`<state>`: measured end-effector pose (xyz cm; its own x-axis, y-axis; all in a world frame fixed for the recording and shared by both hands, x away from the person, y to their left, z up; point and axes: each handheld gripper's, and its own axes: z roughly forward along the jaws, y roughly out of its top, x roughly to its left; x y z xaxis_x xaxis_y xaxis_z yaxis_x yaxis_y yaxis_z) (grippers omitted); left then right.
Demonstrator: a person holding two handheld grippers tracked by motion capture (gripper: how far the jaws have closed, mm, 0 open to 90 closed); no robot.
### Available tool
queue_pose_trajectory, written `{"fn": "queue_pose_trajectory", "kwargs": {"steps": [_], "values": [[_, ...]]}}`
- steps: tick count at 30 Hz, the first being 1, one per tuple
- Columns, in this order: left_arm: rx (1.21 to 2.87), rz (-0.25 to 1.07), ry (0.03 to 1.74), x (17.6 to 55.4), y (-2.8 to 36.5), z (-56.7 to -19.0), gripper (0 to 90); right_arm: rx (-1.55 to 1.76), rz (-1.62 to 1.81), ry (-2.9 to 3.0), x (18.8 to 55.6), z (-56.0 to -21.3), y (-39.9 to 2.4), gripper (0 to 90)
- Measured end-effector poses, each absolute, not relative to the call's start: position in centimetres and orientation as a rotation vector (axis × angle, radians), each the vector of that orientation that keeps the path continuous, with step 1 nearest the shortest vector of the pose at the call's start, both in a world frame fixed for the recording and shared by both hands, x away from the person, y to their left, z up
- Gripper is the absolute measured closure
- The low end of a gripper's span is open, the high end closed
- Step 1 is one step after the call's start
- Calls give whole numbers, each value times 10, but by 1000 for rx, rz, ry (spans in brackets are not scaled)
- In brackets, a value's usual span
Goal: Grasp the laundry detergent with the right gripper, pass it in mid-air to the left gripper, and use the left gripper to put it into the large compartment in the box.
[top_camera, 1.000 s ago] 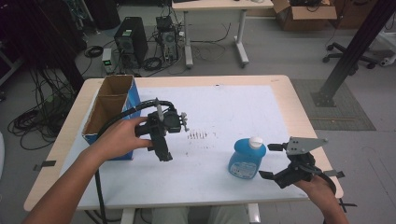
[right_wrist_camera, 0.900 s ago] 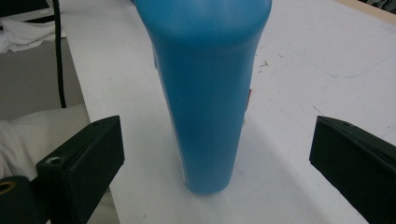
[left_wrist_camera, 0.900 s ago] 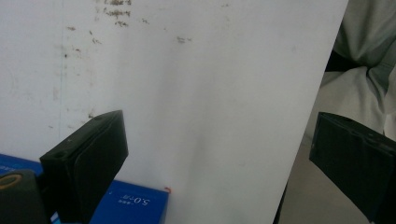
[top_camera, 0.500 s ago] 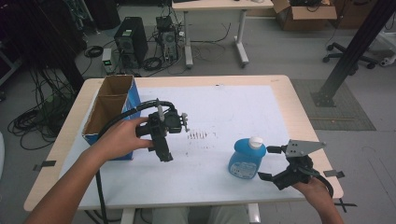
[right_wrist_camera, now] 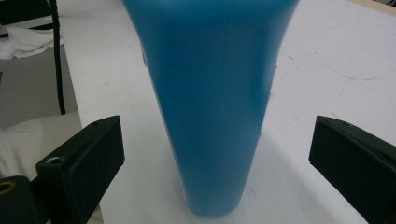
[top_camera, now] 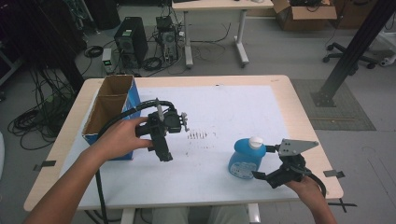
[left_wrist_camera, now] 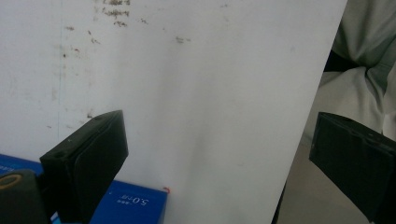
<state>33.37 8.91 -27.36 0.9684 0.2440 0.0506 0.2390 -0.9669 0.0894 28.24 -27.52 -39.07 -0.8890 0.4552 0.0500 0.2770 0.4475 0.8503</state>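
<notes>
A blue bottle (top_camera: 245, 161) with a white cap (top_camera: 255, 142) stands upright on the white table cover (top_camera: 224, 107), front right. My right gripper (top_camera: 264, 175) sits just right of it, low by the front edge. In the right gripper view the bottle (right_wrist_camera: 215, 70) stands close between the wide jaws of my right gripper (right_wrist_camera: 215, 125), which is open and not touching it. My left gripper (top_camera: 164, 154) hangs over the left middle of the table, jaws pointing down. In its own view my left gripper (left_wrist_camera: 219, 125) is open over bare white cover.
An open cardboard box (top_camera: 109, 109) with blue sides stands along the table's left edge, close to my left hand; its blue corner (left_wrist_camera: 126, 205) shows under the left jaw. Dark scuff marks (top_camera: 198, 135) dot the cover's middle. The front table edge (left_wrist_camera: 303, 140) lies near the left gripper.
My right gripper has slid a little left and closer to the blue bottle. The left hand and its gripper have stayed put.
</notes>
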Motion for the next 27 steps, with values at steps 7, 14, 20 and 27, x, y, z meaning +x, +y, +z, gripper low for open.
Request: {"fn": "queue_pose_trajectory", "kwargs": {"steps": [7, 14, 20, 27], "values": [[3035, 93, 370, 334, 89, -273, 48, 628, 1429, 2516, 288, -396, -263, 41], [3030, 94, 374, 334, 90, -273, 48, 637, 1460, 2505, 290, -401, -256, 58], [3032, 91, 373, 334, 90, -273, 48, 642, 1484, 2491, 292, -404, -254, 84], [3029, 90, 372, 334, 90, -274, 49, 637, 1504, 2473, 293, -404, -256, 161]]}}
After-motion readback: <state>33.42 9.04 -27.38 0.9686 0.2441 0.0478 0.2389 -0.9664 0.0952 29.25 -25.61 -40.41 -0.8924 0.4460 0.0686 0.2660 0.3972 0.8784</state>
